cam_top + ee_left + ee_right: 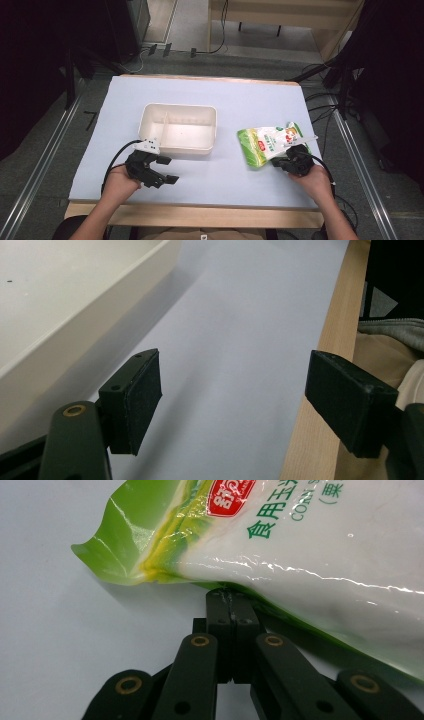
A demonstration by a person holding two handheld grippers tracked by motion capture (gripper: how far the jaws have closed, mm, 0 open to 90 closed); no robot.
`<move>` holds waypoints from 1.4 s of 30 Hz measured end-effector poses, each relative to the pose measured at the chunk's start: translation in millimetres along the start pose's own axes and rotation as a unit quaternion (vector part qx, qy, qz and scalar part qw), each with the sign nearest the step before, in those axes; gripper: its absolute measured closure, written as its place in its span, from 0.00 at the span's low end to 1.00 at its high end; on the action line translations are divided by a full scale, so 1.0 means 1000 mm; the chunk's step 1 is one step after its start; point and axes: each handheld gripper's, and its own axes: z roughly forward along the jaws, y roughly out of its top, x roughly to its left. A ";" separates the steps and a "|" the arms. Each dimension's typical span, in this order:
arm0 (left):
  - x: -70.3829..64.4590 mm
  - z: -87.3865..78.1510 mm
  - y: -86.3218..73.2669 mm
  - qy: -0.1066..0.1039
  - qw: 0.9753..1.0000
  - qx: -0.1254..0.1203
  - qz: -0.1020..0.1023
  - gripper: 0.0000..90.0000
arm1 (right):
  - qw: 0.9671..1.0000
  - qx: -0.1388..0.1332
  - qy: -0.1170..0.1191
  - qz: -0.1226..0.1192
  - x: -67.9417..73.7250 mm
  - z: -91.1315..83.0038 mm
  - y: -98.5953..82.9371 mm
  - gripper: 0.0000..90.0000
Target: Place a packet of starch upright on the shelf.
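Note:
A green and white corn starch bag (267, 142) lies on the pale blue table mat, right of centre. My right gripper (278, 161) sits at its near edge. In the right gripper view the jaws are pressed together, with the bag's lower edge (310, 545) pinched at the tips of my right gripper (230, 600). A white tray (177, 148) with two compartments stands left of centre and holds nothing. My left gripper (167, 170) is open just in front of the tray's near left corner. Between the pads of my left gripper (232, 405) there is only bare mat, with the tray wall (75, 335) to one side.
The mat (220, 180) ends close to the person at a bare wooden table edge (200, 215). Metal rails run along both sides of the table (45, 160). Cables lie on the floor to the right (325, 107).

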 end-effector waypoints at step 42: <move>-0.001 -0.006 -0.008 0.008 1.000 -0.003 -0.009 0.26 | 0.997 -0.046 -0.037 0.058 -0.041 -0.008 0.082 1.00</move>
